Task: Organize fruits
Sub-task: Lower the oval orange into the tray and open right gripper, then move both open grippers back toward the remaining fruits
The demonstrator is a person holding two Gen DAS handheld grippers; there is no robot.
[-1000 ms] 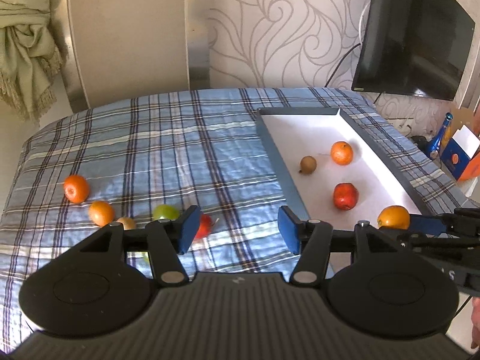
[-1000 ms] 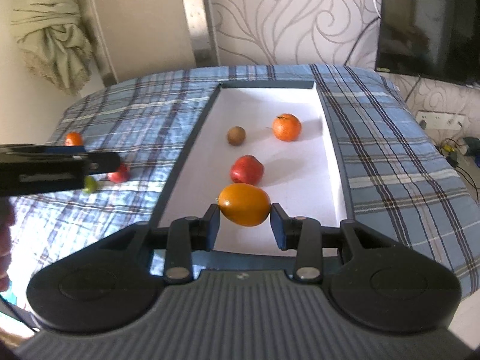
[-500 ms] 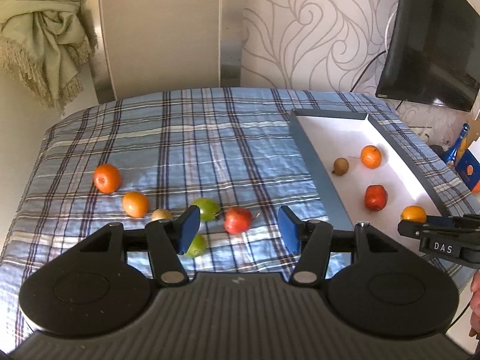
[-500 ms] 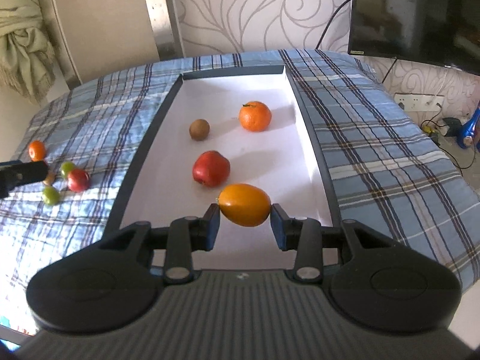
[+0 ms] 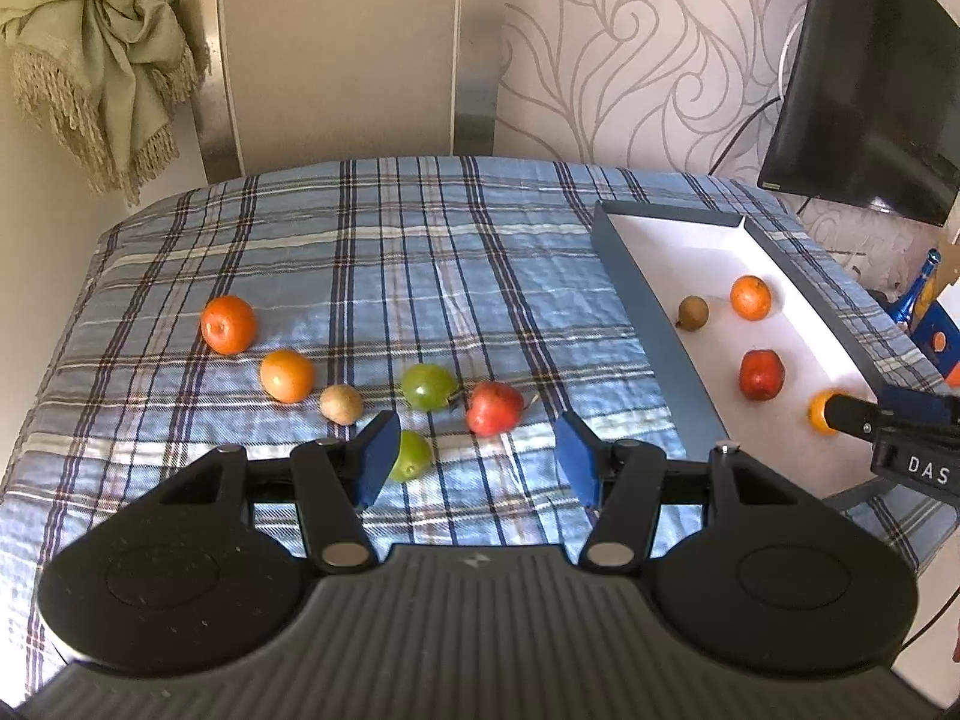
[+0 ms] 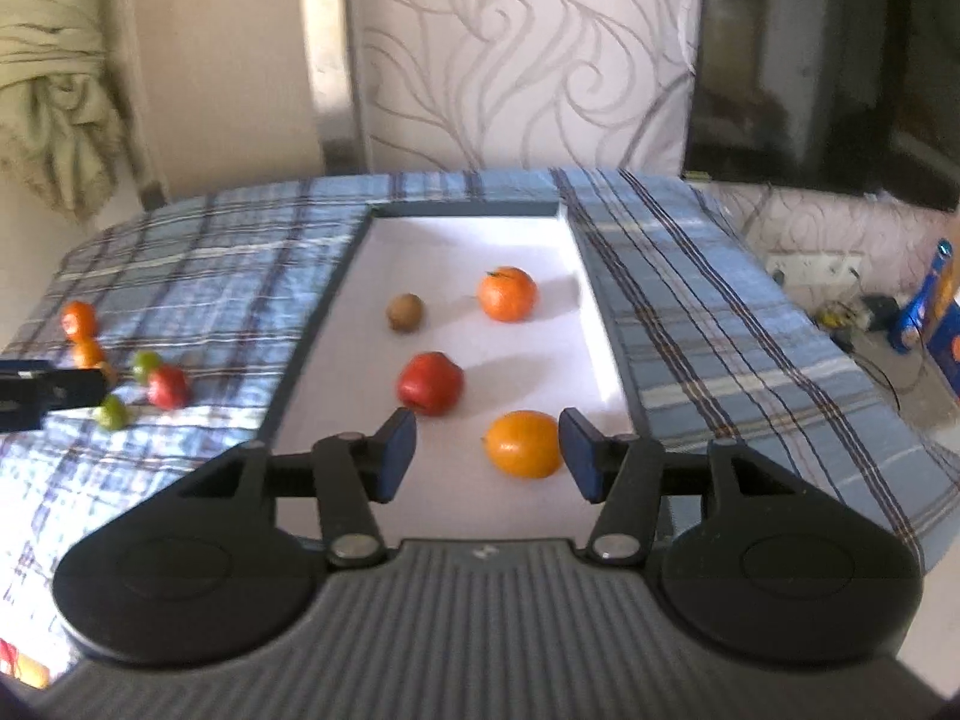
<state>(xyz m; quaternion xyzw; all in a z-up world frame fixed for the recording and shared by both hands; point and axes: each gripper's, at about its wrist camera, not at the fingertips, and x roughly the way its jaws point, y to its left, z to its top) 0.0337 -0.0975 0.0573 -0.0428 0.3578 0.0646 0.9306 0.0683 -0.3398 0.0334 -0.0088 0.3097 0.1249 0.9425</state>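
A white tray with a dark rim (image 6: 600, 324) lies on the plaid cloth. In it lie an orange (image 6: 507, 294), a brown kiwi (image 6: 405, 312), a red apple (image 6: 430, 384) and an oval orange fruit (image 6: 523, 444). My right gripper (image 6: 486, 459) is open over the tray's near end, the oval fruit beside its right pad. My left gripper (image 5: 477, 459) is open and empty above loose fruits: a red apple (image 5: 495, 408), two green fruits (image 5: 428, 386) (image 5: 411, 456), a small tan fruit (image 5: 341, 403) and two oranges (image 5: 287, 375) (image 5: 228, 324).
The tray (image 5: 654, 324) sits at the right of the left wrist view, with the right gripper's finger (image 5: 864, 414) over it. A TV (image 5: 870, 72) hangs on the wall behind. A blue bottle (image 6: 918, 300) and box stand past the table's right edge.
My right gripper has opened and let go of the oval orange fruit, which now lies in the tray. My left gripper has swung left towards the loose fruits.
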